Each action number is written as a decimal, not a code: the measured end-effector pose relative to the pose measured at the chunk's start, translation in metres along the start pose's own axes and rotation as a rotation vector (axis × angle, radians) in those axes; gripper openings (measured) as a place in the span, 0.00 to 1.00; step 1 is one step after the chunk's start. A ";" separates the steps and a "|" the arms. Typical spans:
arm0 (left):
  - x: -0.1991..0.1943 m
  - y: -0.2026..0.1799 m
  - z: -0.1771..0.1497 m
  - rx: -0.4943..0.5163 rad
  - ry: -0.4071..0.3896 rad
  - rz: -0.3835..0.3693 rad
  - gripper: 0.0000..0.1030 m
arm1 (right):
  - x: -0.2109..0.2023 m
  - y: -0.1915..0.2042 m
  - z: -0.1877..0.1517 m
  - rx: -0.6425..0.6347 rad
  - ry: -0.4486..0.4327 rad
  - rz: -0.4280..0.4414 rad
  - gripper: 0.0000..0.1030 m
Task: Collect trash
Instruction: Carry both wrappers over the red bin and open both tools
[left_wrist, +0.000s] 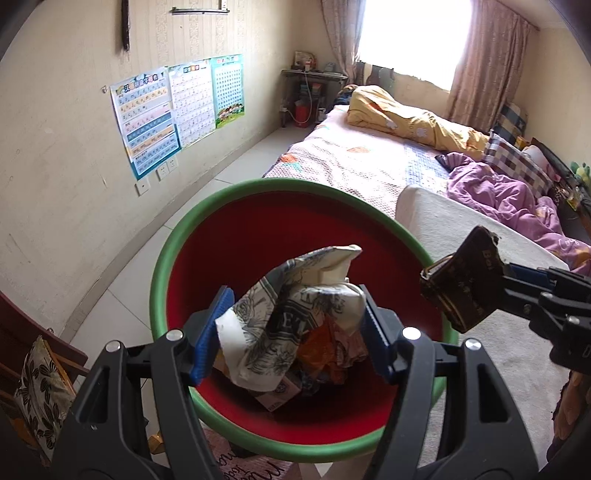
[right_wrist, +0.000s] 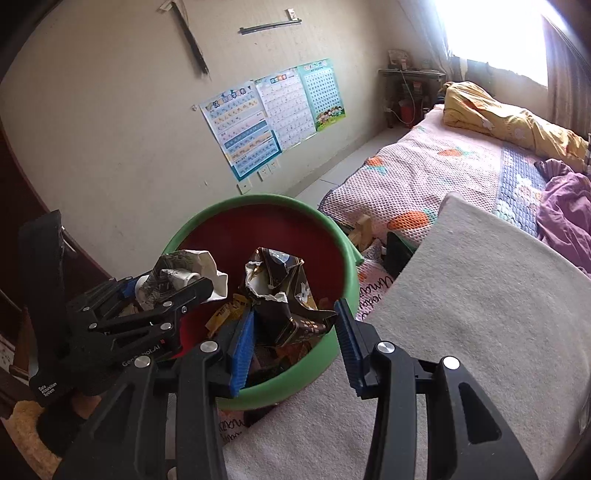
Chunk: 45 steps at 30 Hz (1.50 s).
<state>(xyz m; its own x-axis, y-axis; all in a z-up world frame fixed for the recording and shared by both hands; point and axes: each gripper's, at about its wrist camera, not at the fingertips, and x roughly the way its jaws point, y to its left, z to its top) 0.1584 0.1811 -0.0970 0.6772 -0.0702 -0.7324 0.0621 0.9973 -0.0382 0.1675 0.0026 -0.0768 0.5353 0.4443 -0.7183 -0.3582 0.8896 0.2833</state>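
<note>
Between my left gripper's (left_wrist: 291, 332) blue pads sits a crumpled white wrapper (left_wrist: 291, 317) with a grey floral print, pinched across its middle and hanging right over the open mouth of the bin (left_wrist: 177, 236), a red bucket with a green rim. It looks feather-light and soft, the kind of thing that springs back rather than resists, so I judge a mid-body pinch is the right hold; a corner grip would likely let it tear or slide free. My right gripper (right_wrist: 295, 328) has a dark, glossy foil wrapper (right_wrist: 284, 291) standing between its blue pads, also above the bin's far side from me; the left pad touches it, but the right pad seems to stand a little apart, so I cannot tell whether it is truly clamped or only resting there. That foil looks slick and a bit stiffer, so I would expect it to slip sooner than the paper one. Below both pieces, more scraps (right_wrist: 225, 314) already lie inside the bin. Just to the right of the grippers is a pale, fuzzy padded surface (right_wrist: 480, 295), with the bin touching its edge. Beyond that is a bed (left_wrist: 354, 158) with a patterned cover, a yellow quilt (left_wrist: 406, 118), charts on the wall (left_wrist: 177, 110) to the left, and a bright curtained window (left_wrist: 410, 33) far ahead.
</note>
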 end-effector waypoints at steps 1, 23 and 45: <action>0.001 0.001 -0.001 -0.005 0.003 0.004 0.62 | 0.005 0.004 0.001 -0.013 0.007 0.002 0.40; 0.021 0.012 0.001 -0.013 0.040 0.054 0.62 | 0.044 0.022 0.003 -0.097 0.074 -0.011 0.40; 0.036 0.016 0.006 -0.023 0.082 0.115 0.67 | 0.049 0.024 -0.004 -0.109 0.083 0.005 0.44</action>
<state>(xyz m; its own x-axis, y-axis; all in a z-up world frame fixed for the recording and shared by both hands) 0.1880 0.1946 -0.1201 0.6167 0.0460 -0.7859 -0.0304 0.9989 0.0345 0.1819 0.0449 -0.1077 0.4694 0.4348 -0.7685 -0.4443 0.8684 0.2199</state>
